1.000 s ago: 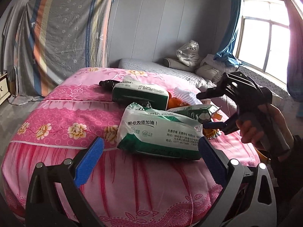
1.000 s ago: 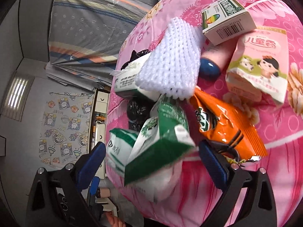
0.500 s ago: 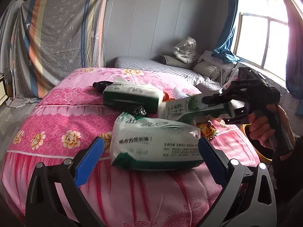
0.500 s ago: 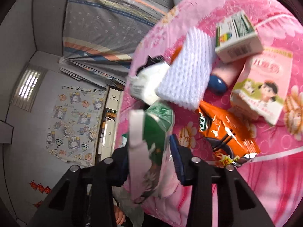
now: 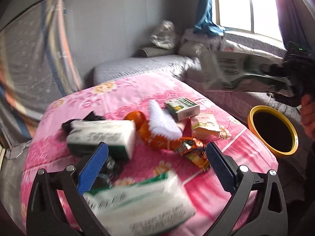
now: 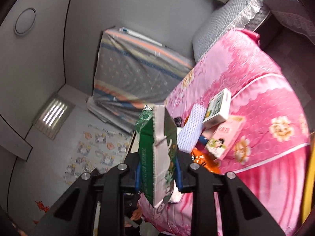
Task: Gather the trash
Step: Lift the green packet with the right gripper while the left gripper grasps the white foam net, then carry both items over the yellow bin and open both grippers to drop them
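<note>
My right gripper (image 6: 158,170) is shut on a flattened green and white packet (image 6: 157,157) and holds it in the air; in the left wrist view the packet (image 5: 242,72) hangs above and left of a yellow-rimmed bin (image 5: 272,130). My left gripper (image 5: 155,167) is open and empty above the pink bed (image 5: 126,90). A white and green tissue pack (image 5: 141,202) lies just below it. Another tissue pack (image 5: 102,135), an orange wrapper (image 5: 175,143), a white foam net (image 5: 163,121), a small green and white box (image 5: 182,108) and a pink carton (image 5: 205,124) lie on the bed.
A grey bed (image 5: 149,63) with pillows and bags stands behind, under the window (image 5: 248,5). A striped sheet (image 5: 33,55) hangs at the left wall. The bin stands on the floor off the bed's right corner. A black bag (image 5: 86,118) lies by the tissue pack.
My right gripper closed on the green packet, lifted it off the bed and carried it right toward the bin. My left gripper moved forward over the bed.
</note>
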The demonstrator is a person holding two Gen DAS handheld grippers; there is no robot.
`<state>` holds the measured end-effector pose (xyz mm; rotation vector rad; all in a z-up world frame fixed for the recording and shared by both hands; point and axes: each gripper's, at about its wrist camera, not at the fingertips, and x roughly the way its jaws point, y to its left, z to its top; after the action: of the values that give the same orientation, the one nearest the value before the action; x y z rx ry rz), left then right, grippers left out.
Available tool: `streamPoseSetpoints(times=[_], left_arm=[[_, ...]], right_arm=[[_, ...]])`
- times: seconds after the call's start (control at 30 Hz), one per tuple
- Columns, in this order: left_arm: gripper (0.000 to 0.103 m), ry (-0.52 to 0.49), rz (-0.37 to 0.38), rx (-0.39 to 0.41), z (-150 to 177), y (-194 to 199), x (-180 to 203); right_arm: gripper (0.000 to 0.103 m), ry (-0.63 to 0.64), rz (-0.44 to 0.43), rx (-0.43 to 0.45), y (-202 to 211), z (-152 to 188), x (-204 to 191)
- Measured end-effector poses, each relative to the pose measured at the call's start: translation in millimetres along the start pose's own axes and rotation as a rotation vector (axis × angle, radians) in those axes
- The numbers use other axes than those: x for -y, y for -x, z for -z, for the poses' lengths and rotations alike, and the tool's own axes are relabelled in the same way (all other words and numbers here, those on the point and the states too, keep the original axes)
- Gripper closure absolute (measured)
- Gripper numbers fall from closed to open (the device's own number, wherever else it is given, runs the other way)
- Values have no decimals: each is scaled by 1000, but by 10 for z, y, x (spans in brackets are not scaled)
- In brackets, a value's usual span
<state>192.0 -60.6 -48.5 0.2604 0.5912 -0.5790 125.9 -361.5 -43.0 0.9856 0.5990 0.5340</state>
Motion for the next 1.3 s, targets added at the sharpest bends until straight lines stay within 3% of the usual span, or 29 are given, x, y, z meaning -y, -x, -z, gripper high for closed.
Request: streamPoseSetpoints(times=[0.1,0.3,0.37,0.43,0.47,0.53,0.63,0.77,0.97,1.1,1.3], left_arm=[[8,-30,41,-112,-241,-468,10],[10,-34,49,-219,-482,-1030,8],[21,-31,34,-255,-493,-1179,-38],[47,8,41,-320,-467,-1348,-111],[53,27,54,-340,-445,-1401,-135],[77,49,65,-356,-412,-1443,-147],[89,57,61,-336,-429,-1373,-138],[90,63,86,-291,-486,-1149,-83],[90,90,155,-137,-535,-595,-89],[90,127,213,-57,-523,-273,-70],[90,130,288,28,-509,55,167]], right_arm=[[79,-11,3,24,210,37,108],[79,-39,3,42,515,179,287],[79,-47,-1,50,568,200,337],[79,-53,-9,50,590,235,383],[79,-55,-8,51,603,246,397],[79,-57,-6,53,624,261,423],[79,-61,-7,58,670,285,435],[79,-60,-8,63,698,297,431],[79,-56,19,80,740,317,415],[79,-49,66,109,837,336,416],[79,-41,220,220,1213,347,479]])
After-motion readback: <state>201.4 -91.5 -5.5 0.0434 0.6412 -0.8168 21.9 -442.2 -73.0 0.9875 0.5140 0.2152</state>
